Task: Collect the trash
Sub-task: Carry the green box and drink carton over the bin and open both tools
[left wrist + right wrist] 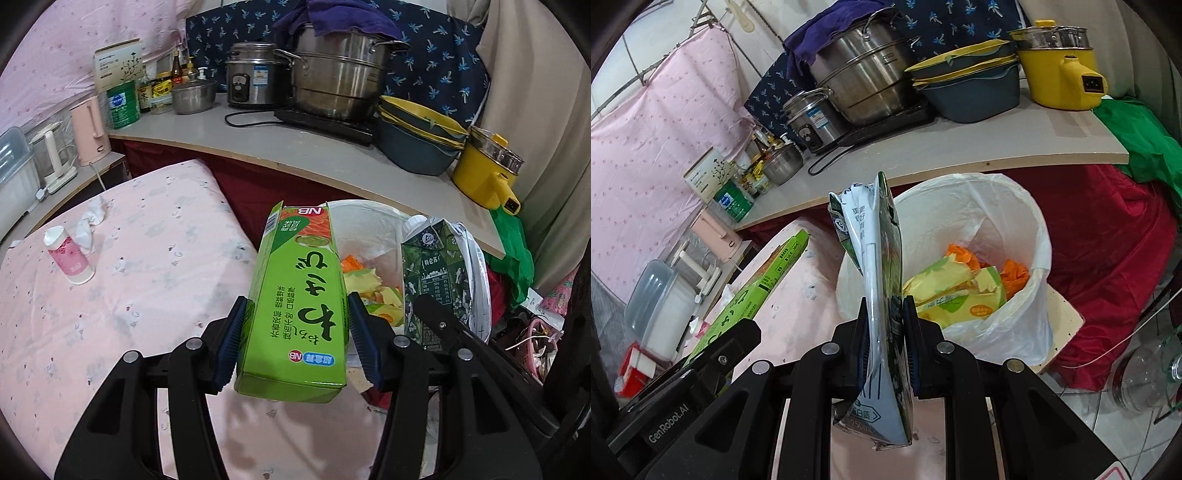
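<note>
While both hands hang near the bin (1015,206), left gripper (295,332) clamps a green box (299,295) & right gripper (888,343) pinches a flattened carton (882,295), neither dropped yet. Wrappers (956,291) already in the bin; a tissue (90,221) & small bottle (68,258) are left on the table (147,295).

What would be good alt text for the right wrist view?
The right claw grips a flattened green-and-white drink carton just in front of a white-lined trash bin holding yellow and orange wrappers. At left, the left claw holds a green box; steel pots sit on the counter behind.
</note>
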A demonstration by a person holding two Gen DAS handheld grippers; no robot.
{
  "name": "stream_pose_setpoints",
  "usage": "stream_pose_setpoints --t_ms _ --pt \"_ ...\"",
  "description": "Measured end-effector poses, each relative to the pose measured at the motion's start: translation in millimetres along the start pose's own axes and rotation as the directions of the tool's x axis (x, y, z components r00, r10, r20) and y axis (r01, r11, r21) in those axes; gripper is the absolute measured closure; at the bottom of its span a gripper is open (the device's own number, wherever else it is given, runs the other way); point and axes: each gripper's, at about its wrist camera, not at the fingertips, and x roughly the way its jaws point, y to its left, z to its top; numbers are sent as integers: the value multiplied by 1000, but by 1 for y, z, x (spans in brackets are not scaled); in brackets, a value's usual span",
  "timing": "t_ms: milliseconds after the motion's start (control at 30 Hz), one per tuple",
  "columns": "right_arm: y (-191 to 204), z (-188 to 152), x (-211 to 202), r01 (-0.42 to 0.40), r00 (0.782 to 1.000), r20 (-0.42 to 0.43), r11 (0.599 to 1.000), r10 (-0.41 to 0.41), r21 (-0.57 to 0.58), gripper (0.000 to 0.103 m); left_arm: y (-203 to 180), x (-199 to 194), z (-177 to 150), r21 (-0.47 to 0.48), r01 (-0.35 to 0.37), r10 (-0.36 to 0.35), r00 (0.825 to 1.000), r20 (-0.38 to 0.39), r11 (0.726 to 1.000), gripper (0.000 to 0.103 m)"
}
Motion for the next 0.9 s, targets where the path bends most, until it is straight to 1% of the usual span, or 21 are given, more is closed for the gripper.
stream_pose_setpoints --t_ms 233,467,600,667,767,900 --pt "-37 15 1 40 999 19 998 -41 47 87 -41 26 6 61 51 -49 998 -29 997 51" --pt "-64 23 3 69 997 24 994 -71 81 87 -59 48 9 65 91 -87 994 -59 994 51" --pt "-69 29 9 76 997 24 994 -79 84 87 -61 56 13 47 102 -100 994 -40 994 51" --pt "-69 32 12 79 996 24 994 -81 79 87 -60 59 17 39 101 -100 995 -31 994 47" --pt "-68 37 17 80 996 25 994 -82 68 87 -54 63 21 28 80 -80 996 -28 996 42" --pt "-61 42 25 77 997 24 996 -79 51 87 -40 65 22 -1 63 -63 998 -29 998 41"
